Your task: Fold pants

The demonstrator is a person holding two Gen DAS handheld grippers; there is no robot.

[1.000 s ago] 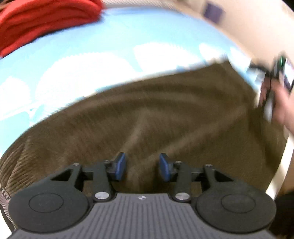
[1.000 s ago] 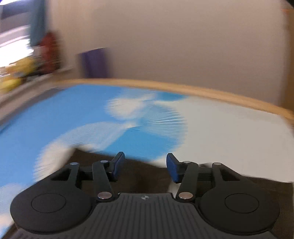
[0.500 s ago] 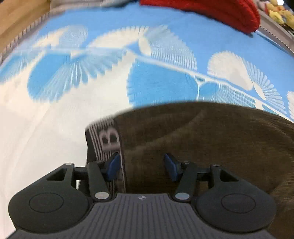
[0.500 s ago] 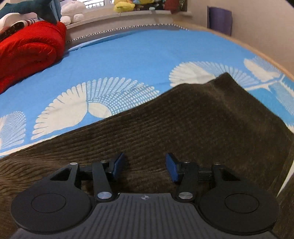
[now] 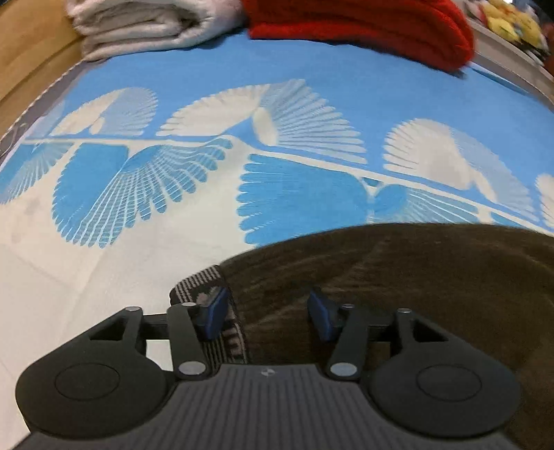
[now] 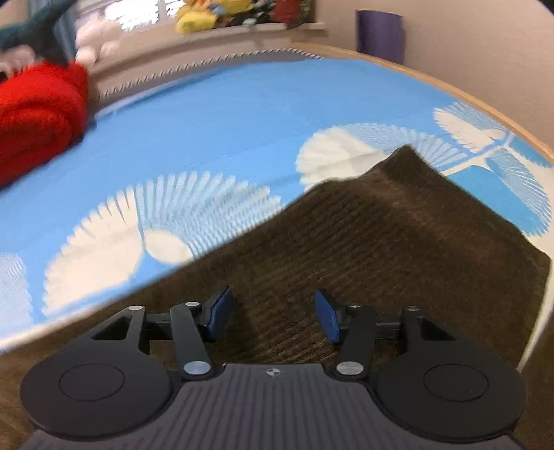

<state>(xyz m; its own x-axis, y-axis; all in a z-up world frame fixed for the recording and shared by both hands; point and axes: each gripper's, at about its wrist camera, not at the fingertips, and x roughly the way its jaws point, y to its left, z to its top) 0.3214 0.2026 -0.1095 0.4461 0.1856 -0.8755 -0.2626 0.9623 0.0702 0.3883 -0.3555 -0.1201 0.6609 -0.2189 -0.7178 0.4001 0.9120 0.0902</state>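
Observation:
Dark brown corduroy pants [image 5: 408,277] lie on a blue and white patterned bedsheet [image 5: 277,104]. In the left wrist view my left gripper [image 5: 268,313] is open and empty, just above the pants' striped waistband [image 5: 197,282] at their left end. In the right wrist view my right gripper [image 6: 273,313] is open and empty over the pants [image 6: 381,235], whose far corner [image 6: 407,152] rises to a peak. Neither gripper holds cloth.
A red folded blanket [image 5: 363,24] and a folded beige towel [image 5: 138,24] lie at the far edge of the bed. The red blanket shows in the right wrist view [image 6: 38,114] too, with plush toys [image 6: 207,14] on a ledge. A wooden bed edge [image 6: 484,110] runs at the right.
Both grippers swung from blurred views to settle over the pants. The left now sits over the waistband end, a little farther back; the right view has shifted slightly, jaws still open.

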